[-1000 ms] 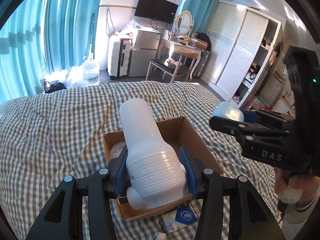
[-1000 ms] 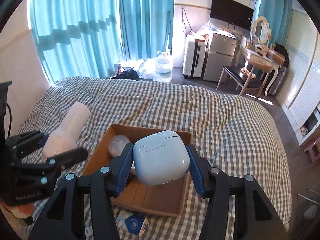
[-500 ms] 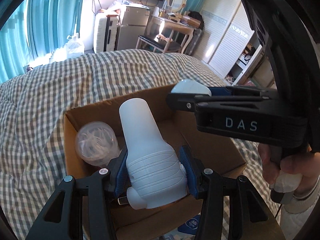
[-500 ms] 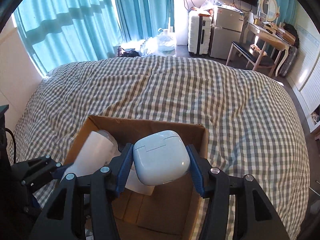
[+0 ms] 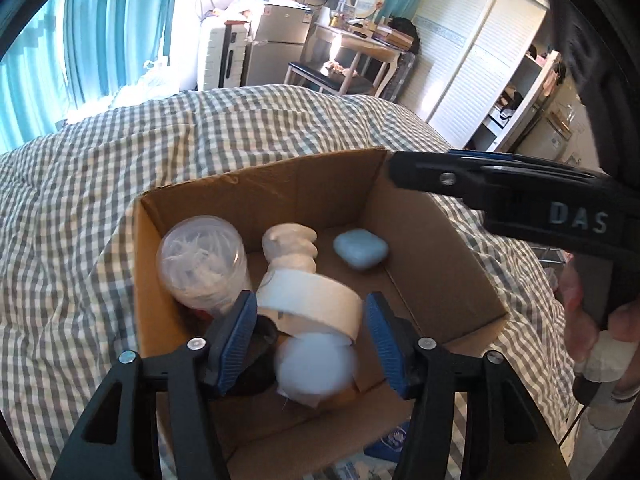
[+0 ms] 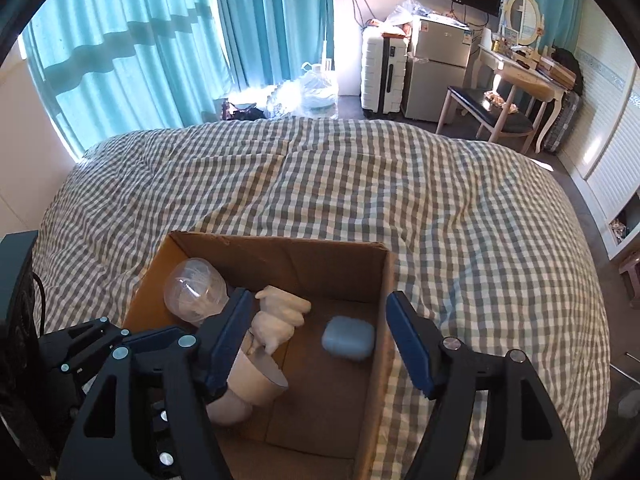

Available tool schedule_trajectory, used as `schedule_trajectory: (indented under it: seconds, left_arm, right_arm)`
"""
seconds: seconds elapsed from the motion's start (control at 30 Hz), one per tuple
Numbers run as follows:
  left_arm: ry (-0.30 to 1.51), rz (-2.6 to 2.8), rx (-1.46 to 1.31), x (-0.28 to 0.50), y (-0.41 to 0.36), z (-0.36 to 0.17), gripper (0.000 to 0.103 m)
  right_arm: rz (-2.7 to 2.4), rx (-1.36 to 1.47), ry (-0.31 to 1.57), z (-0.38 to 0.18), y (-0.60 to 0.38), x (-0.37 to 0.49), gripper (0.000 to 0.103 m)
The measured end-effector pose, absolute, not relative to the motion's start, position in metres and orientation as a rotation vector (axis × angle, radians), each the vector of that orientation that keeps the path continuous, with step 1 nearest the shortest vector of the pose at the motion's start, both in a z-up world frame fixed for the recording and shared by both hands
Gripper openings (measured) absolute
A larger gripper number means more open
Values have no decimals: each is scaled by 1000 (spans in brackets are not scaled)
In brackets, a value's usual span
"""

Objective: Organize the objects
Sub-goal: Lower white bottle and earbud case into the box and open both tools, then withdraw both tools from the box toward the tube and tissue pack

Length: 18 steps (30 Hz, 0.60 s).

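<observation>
Both claws hang over the open brown cardboard box (image 5: 436, 264) on the checked grey-and-white bedcover (image 6: 400, 200). The left gripper (image 5: 310, 346) is opening, its blue pads clear of the white ribbed plastic bottle (image 5: 308, 304), which lies blurred between them inside the box. The right gripper (image 6: 320, 344) is also opening, released; the pale blue rounded earbud case (image 6: 348, 338) lies on the box floor below and between its fingers. A clear plastic jar (image 5: 202, 266) lies left of the bottle.

Brown cardboard box (image 6: 276, 252) on a grey-and-white checked bedcover (image 6: 360, 184). Inside it lay a pale blue case (image 6: 348, 338), a white bottle (image 5: 308, 308) and a clear container (image 5: 202, 258). Curtains (image 6: 160, 40) were teal; gripper pads (image 6: 408, 344) blue.
</observation>
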<state>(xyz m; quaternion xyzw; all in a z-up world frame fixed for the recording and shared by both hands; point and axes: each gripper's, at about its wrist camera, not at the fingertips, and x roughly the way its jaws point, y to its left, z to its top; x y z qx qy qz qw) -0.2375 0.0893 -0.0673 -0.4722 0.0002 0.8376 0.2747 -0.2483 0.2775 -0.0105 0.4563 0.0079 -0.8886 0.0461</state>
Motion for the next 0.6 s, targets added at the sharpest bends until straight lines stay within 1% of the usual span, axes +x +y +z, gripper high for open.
schedule_trajectory:
  seconds: [0.13,0.27,0.37,0.5,0.6]
  left_arm:
    - [6,2293,-1235,-222,74,-44,64]
    - [24,2335,-1174,-195,60,-5,66]
    - [52,2387,-1115,-172,50,23,72]
    - [38,2425,-1069,-145,36,54,80]
    - [46,2461,-1048,-127,23,70,85]
  right_arm:
    - [-2771,1346,45,16,278,-224,72]
    - [-2838,1270,73,56,274,-188,72]
    - [-2870,1203,79,82,269,-161,77]
    - [-2894,1133,91,107,258,-123,77]
    - [-2893,1101,89,114,247,-95,78]
